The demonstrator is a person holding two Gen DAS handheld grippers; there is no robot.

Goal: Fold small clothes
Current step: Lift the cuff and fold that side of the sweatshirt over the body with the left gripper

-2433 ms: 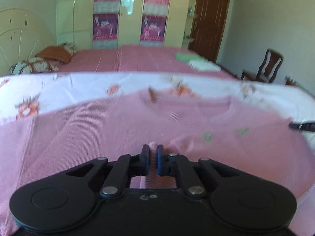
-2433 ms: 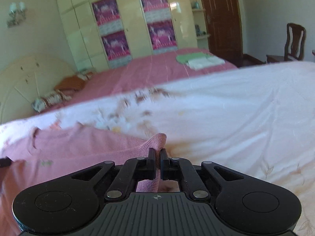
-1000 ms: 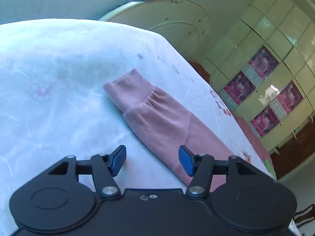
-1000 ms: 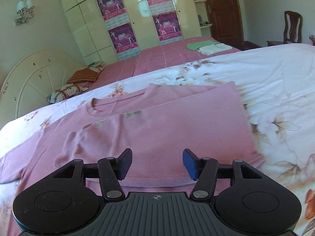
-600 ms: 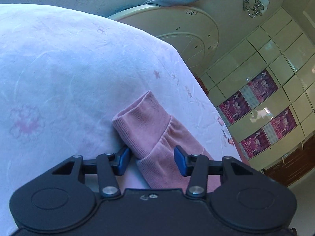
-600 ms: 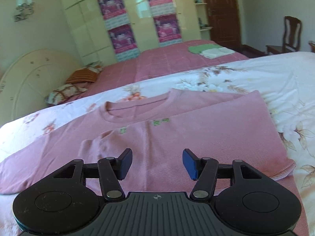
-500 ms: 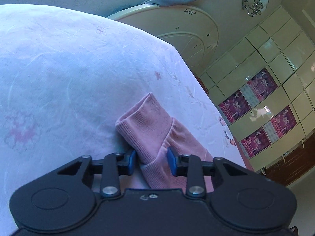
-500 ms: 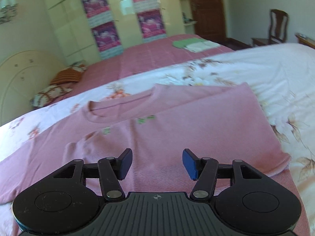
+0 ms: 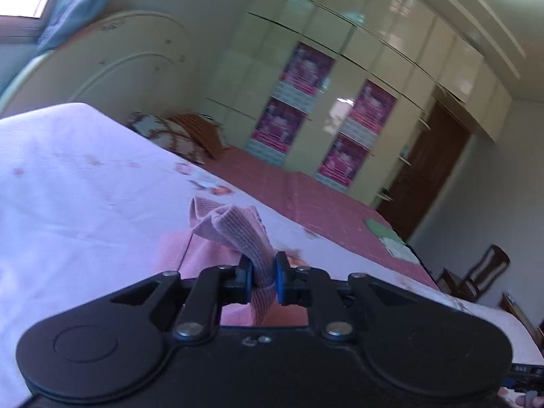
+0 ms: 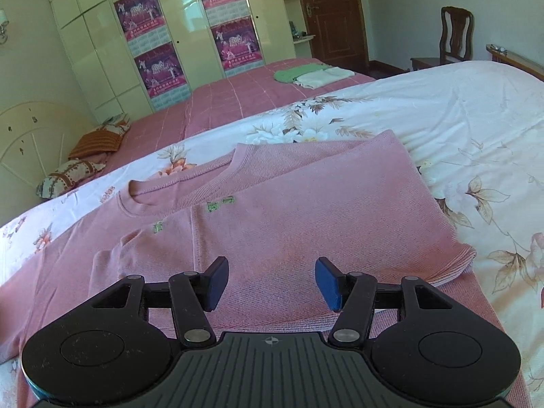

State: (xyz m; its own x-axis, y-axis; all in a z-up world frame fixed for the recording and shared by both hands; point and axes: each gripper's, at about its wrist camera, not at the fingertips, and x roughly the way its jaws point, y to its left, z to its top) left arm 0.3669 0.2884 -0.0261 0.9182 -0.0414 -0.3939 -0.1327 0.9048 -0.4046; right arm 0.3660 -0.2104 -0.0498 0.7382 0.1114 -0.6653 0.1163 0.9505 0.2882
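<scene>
A pink ribbed sweater lies front up on the floral bedsheet, its right side folded over the body. My right gripper is open and empty, hovering just above the sweater's lower middle. My left gripper is shut on the cuff of the sweater's sleeve and holds it lifted off the sheet. The rest of that sleeve hangs down behind the gripper body and is mostly hidden.
A second bed with a pink cover stands behind, with folded green and white cloths and pillows. A cream wardrobe with posters, a brown door and a wooden chair line the far wall.
My left gripper closed on the sleeve cuff and lifted it off the sheet, swinging toward the room. My right gripper stayed open above the sweater, shifting only slightly.
</scene>
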